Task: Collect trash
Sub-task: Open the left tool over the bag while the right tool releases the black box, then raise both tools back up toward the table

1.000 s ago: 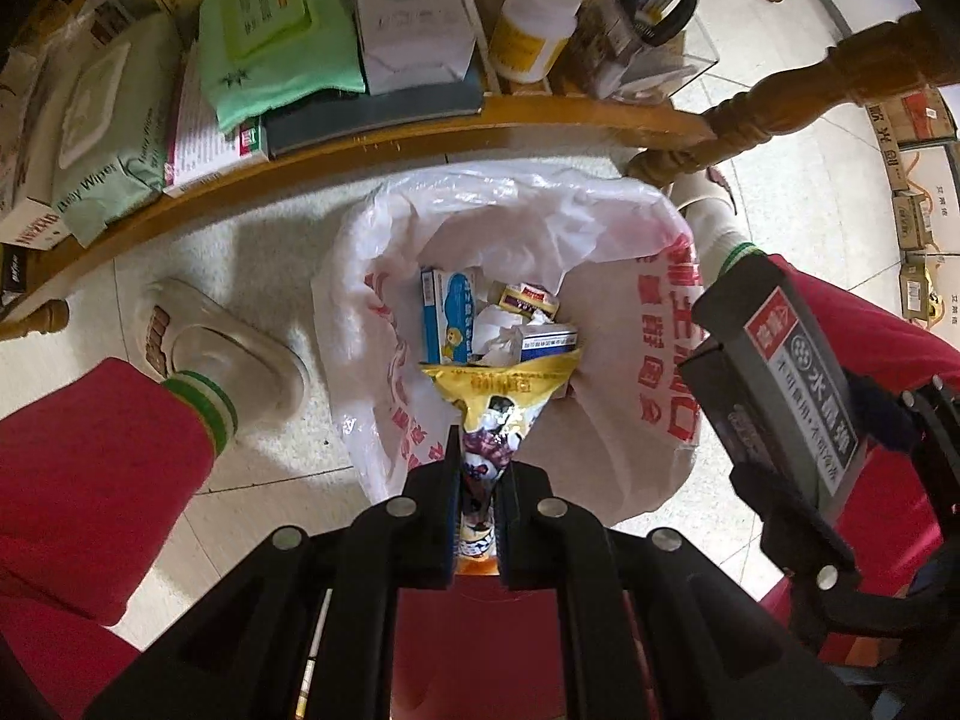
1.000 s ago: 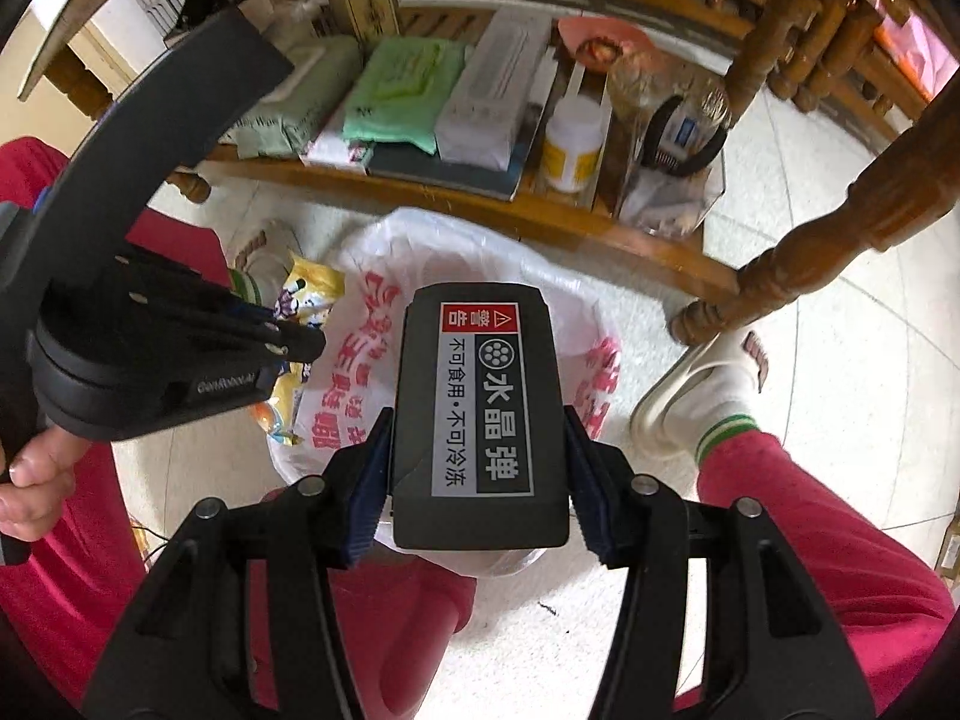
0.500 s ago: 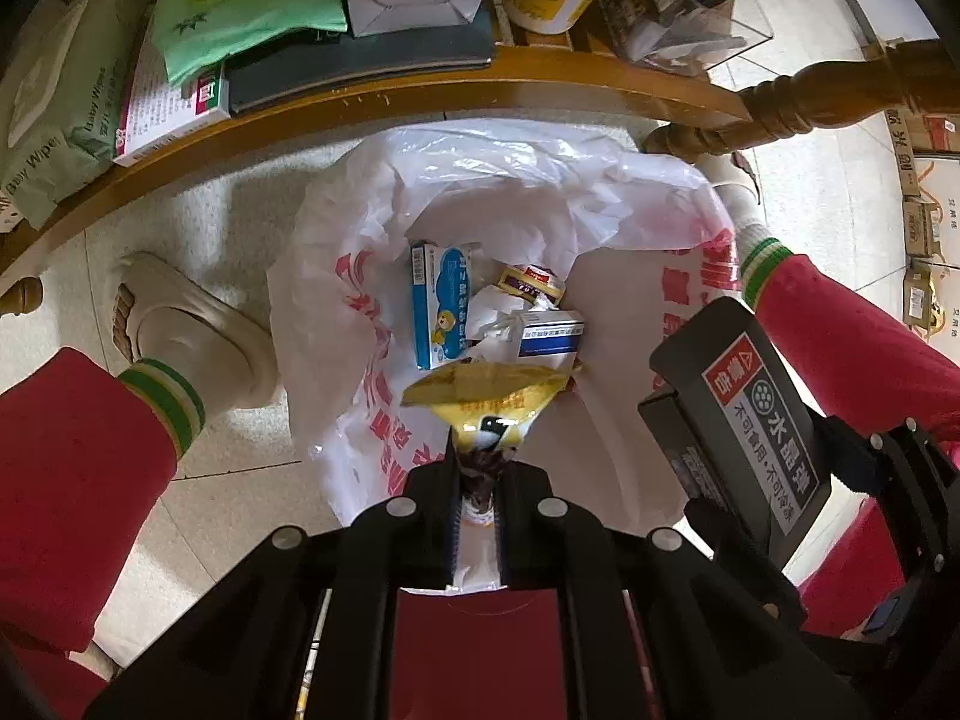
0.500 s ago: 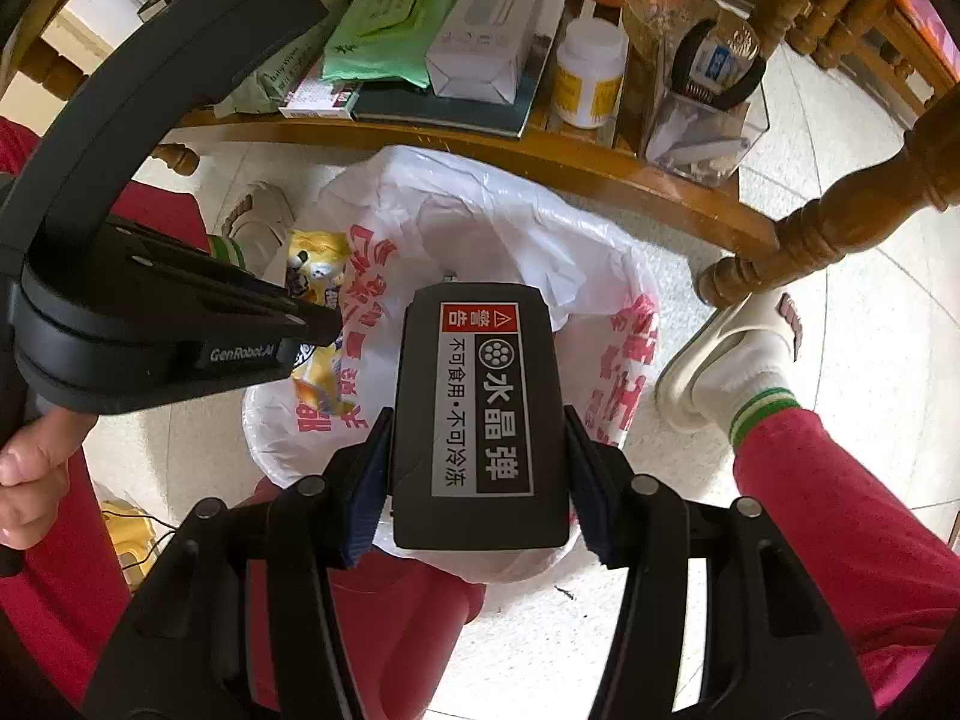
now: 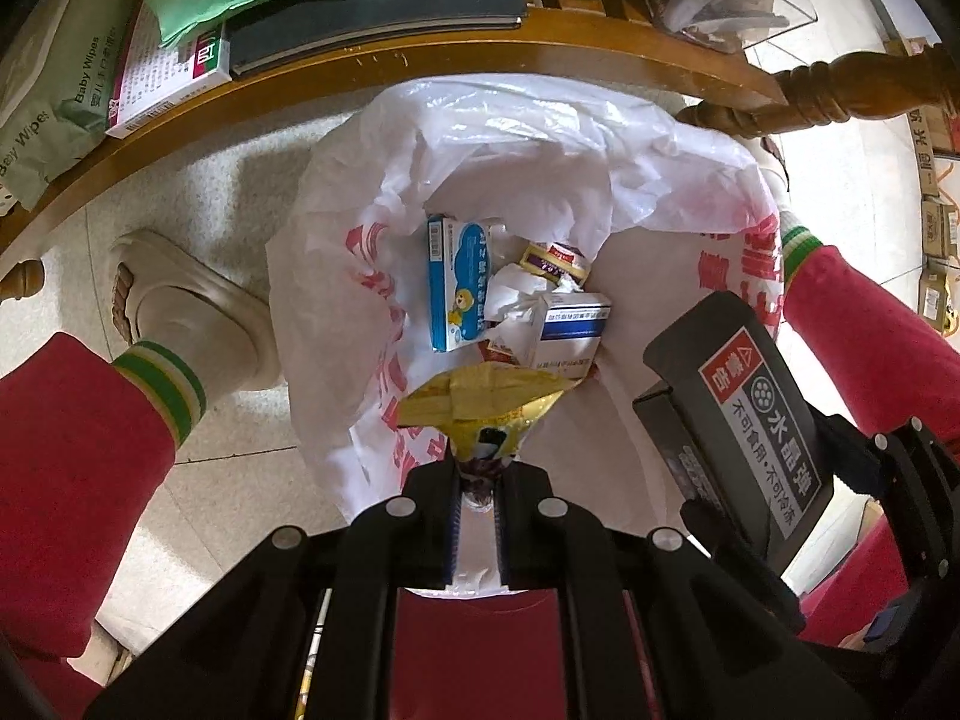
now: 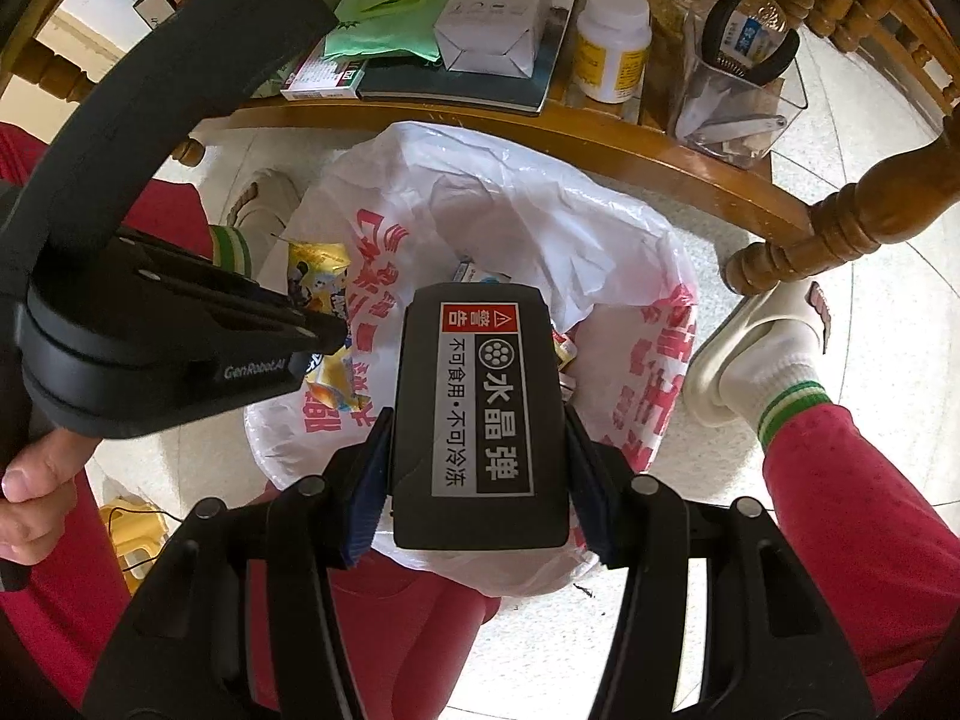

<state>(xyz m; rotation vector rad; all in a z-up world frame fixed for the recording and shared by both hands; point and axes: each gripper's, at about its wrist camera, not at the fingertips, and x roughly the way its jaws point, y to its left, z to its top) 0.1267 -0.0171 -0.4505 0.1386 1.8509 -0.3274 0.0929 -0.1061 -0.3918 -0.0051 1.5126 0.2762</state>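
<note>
A white plastic trash bag with red print [image 5: 540, 168] [image 6: 540, 210] stands open on the floor between my legs. It holds small boxes, one blue and white [image 5: 456, 282], and crumpled paper. My left gripper [image 5: 478, 480] is shut on a yellow snack wrapper [image 5: 480, 408] and holds it over the bag's near rim; the wrapper also shows in the right wrist view [image 6: 321, 288]. My right gripper [image 6: 477, 474] is shut on a black box with a red warning label [image 6: 483, 408], above the bag; the box also shows in the left wrist view [image 5: 738, 420].
A curved wooden shelf [image 5: 420, 54] [image 6: 600, 132] behind the bag carries wipes packs, books, a white carton, a white bottle and a clear holder. A turned wooden table leg [image 6: 840, 228] stands at right. My slippered feet [image 5: 180, 312] [image 6: 756, 348] flank the bag.
Both grippers have moved forward over the bag's mouth, each keeping its hold. The wrapper now hangs closer over the bag's contents.
</note>
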